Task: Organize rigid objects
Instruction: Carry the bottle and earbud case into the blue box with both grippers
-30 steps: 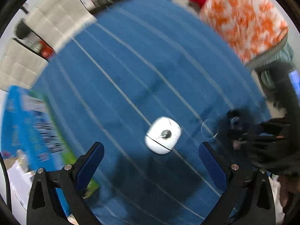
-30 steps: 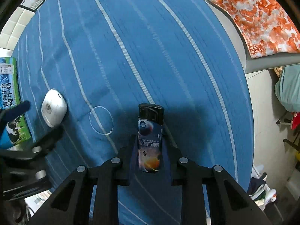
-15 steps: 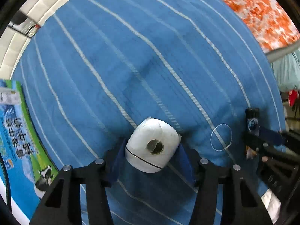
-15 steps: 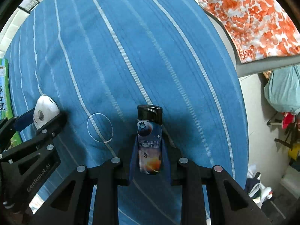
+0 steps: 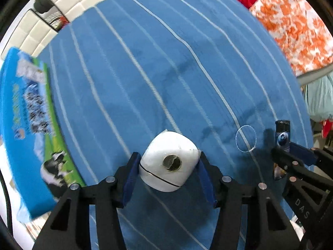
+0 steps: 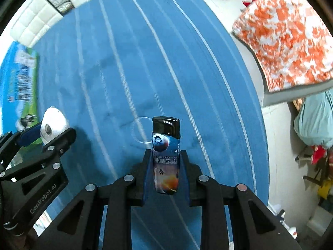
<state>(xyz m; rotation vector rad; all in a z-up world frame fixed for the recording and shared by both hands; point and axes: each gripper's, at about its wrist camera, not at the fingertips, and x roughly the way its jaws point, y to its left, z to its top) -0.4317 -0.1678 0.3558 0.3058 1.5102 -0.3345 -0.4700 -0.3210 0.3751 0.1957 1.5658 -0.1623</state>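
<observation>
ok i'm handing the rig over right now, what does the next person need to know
Left gripper: shut on the white rounded case.
Right gripper: shut on the lighter, black cap pointing away from the gripper.
Both are over the blue striped cloth; a milk carton lies at its left edge.
Done: both items picked up.
Left: set each down; no target spot is evident.

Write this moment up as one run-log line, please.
left gripper: shut on white case | right gripper: shut on lighter | surface: blue striped cloth
</observation>
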